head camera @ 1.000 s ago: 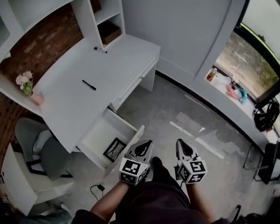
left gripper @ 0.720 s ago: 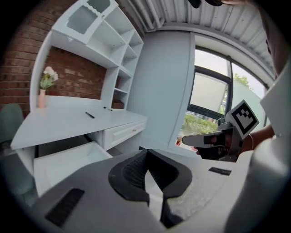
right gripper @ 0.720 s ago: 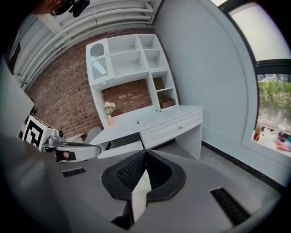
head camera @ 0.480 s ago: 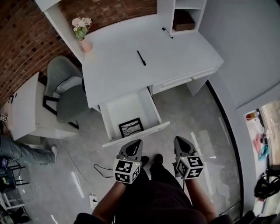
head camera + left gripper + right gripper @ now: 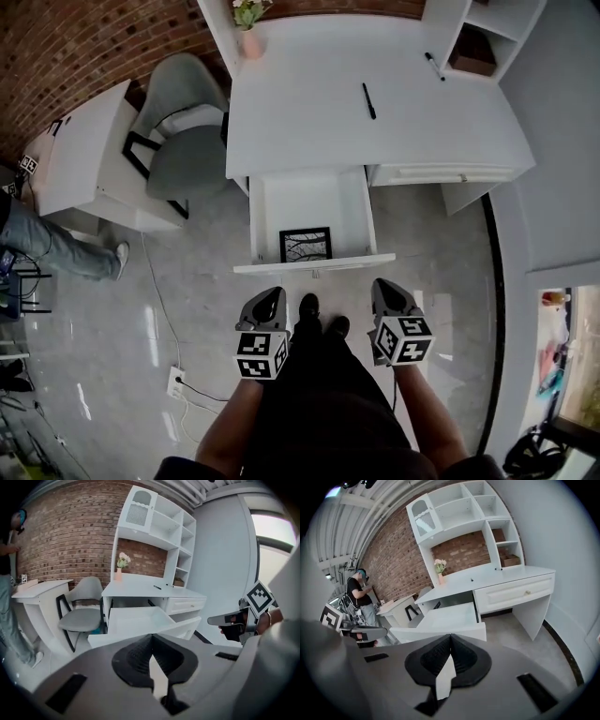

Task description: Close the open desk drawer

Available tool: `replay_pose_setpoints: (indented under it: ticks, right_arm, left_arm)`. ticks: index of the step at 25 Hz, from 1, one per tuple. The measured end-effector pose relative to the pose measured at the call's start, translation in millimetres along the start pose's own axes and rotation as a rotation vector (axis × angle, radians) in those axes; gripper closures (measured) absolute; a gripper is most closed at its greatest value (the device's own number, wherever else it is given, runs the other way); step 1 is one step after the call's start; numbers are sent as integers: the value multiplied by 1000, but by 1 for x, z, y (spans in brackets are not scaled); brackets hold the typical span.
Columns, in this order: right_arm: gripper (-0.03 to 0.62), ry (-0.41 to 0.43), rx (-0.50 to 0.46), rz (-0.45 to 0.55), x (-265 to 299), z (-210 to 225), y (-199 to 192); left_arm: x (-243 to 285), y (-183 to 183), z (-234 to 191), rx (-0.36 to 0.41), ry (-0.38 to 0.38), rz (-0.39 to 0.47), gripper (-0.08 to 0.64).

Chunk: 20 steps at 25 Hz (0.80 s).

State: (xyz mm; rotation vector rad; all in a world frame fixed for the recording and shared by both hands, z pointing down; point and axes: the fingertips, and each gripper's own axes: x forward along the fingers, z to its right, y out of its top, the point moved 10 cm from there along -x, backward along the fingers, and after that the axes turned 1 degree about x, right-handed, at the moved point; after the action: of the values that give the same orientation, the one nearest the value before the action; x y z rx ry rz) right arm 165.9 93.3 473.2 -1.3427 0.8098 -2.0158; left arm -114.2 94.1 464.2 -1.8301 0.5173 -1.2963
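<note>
The white desk (image 5: 309,122) has its left drawer (image 5: 272,206) pulled out towards me, with a black framed picture (image 5: 306,245) lying inside. The drawer's front panel (image 5: 314,265) is just ahead of both grippers. My left gripper (image 5: 267,300) is shut and empty, a short way before the panel's left part. My right gripper (image 5: 386,291) is also shut and empty, off the panel's right end. The left gripper view looks over the shut left gripper (image 5: 151,641) at the open drawer (image 5: 136,619). The right gripper view shows the right gripper (image 5: 450,639) facing the drawer (image 5: 450,617).
A grey chair (image 5: 183,150) and a white side table (image 5: 84,159) stand left of the desk, with a person (image 5: 37,248) beyond them. A black pen (image 5: 368,100) and a flower vase (image 5: 248,28) sit on the desk. A floor socket (image 5: 176,380) lies at my left.
The view has swung round, so the desk and open drawer now lie straight ahead. Both grippers keep their place in front of me, shut. The drawer stays open.
</note>
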Motion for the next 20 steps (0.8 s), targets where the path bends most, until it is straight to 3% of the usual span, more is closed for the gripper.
replay_pose_setpoints:
  ticks: [10, 20]
  right_arm:
    - [588, -11, -39, -89, 51, -5, -2]
    - [588, -10, -60, -146, 82, -3, -8]
  left_arm:
    - [36, -21, -36, -85, 68, -73, 551]
    - [57, -20, -54, -138, 68, -109, 551]
